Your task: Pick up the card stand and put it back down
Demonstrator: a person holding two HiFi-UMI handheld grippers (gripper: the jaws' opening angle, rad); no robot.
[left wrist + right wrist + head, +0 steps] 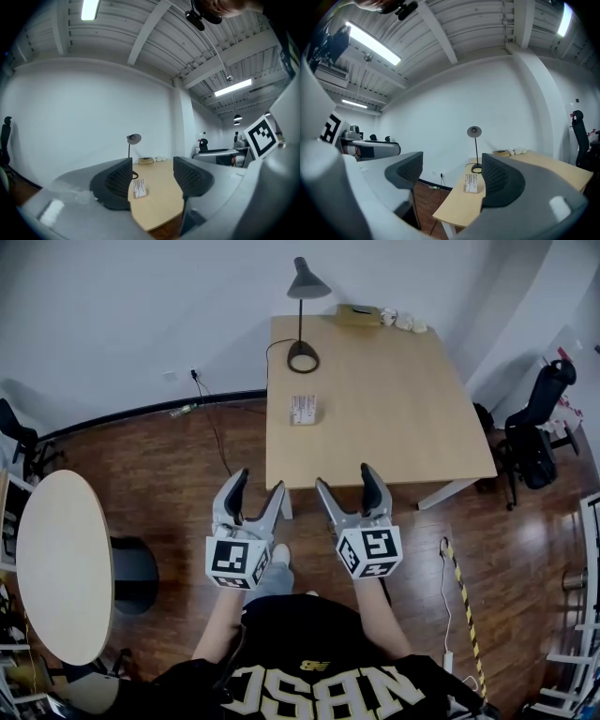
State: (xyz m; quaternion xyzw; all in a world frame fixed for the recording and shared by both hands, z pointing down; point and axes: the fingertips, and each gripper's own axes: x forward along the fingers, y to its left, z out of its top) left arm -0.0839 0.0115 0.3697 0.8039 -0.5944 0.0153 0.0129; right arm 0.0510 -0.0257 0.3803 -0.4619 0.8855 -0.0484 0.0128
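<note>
The card stand [303,410] is a small clear holder with a printed card, standing upright on the light wooden table [403,427] near its left edge. It also shows between the jaws in the left gripper view [139,188] and in the right gripper view [471,183], far ahead of both. My left gripper [258,484] and right gripper [346,479] hang side by side in front of the table's near edge, well short of the stand. Both are open with nothing between their fingers.
A black desk lamp [302,315] stands behind the card stand, with a tissue box [356,313] and small cups [403,322] at the table's far edge. A round table [61,563] is at the left, and an office chair [534,427] at the right.
</note>
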